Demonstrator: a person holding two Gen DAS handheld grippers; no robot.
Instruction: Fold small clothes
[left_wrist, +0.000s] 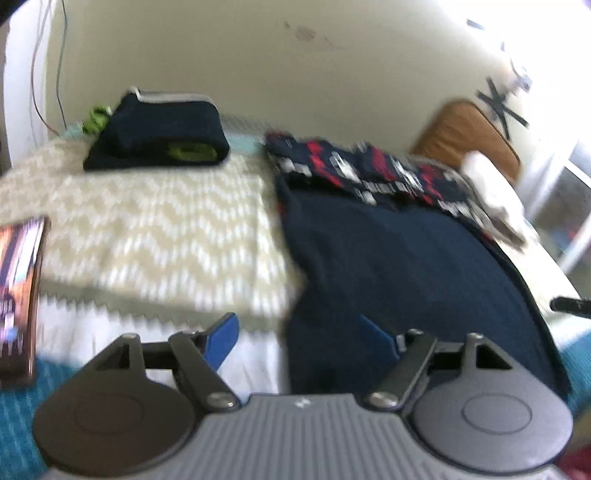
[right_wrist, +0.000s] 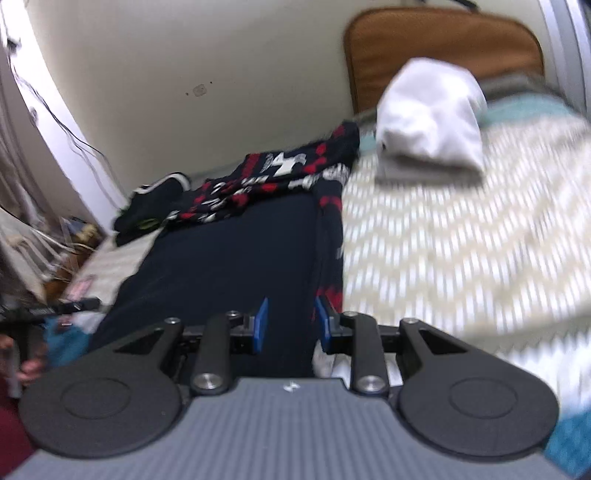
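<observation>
Two claws hover at the near end of a dark blue cloth spread on the bed.

On the far left, a dark folded pile (left_wrist: 157, 138) sits on the zigzag blanket (left_wrist: 147, 229). The left gripper (left_wrist: 306, 339) is spread wide with nothing in it, over the left edge of the navy cloth (left_wrist: 388, 266). The cloth lies flat in the middle, and its far end goes under a red, white and blue patterned cloth (left_wrist: 369, 173). The right gripper (right_wrist: 290, 325) has only a small gap. The dark cloth shows in the gap, but I cannot tell if the pads pinch it. A white folded piece (right_wrist: 432, 118) sits far right. To fold well, I think each claw should bite one near corner, lift both together, and lay the edge down straight.
</observation>
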